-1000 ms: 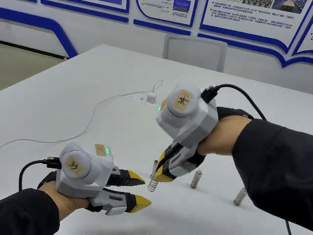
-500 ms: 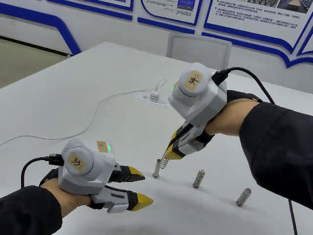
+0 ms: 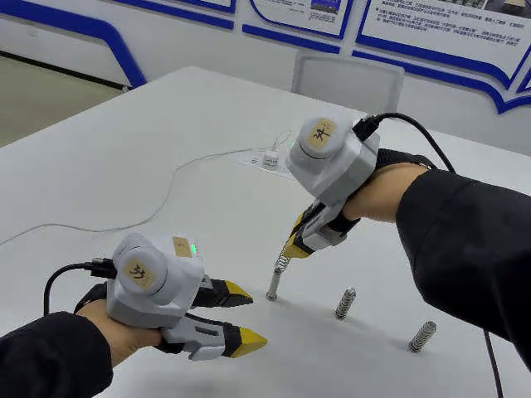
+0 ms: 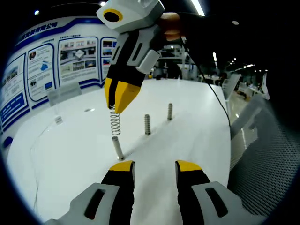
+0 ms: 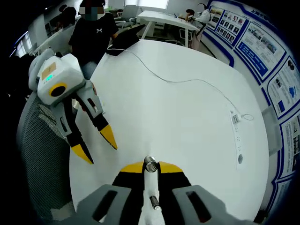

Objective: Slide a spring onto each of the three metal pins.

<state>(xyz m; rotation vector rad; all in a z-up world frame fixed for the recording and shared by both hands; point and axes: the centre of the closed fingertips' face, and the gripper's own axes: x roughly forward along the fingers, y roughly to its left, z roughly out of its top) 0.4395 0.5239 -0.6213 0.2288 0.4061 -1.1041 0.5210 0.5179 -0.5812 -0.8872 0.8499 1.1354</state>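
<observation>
My right gripper is shut on the top of a spring, which hangs down over a bare metal pin standing on the white table. In the left gripper view the spring's lower end sits just above the tip of the pin. Two more pins, each wearing a spring, stand to the right. My left gripper is open and holds nothing, low over the table just left of the bare pin. The right gripper view has the spring between its own yellow tips.
A white cable runs across the table to a small white device on a label strip. A grey chair stands at the far edge. A person stands beyond the table in the right gripper view.
My right gripper has lifted the spring from table level beside the pin to just over the pin's top. The left gripper has stayed open in place. The head camera has shifted.
</observation>
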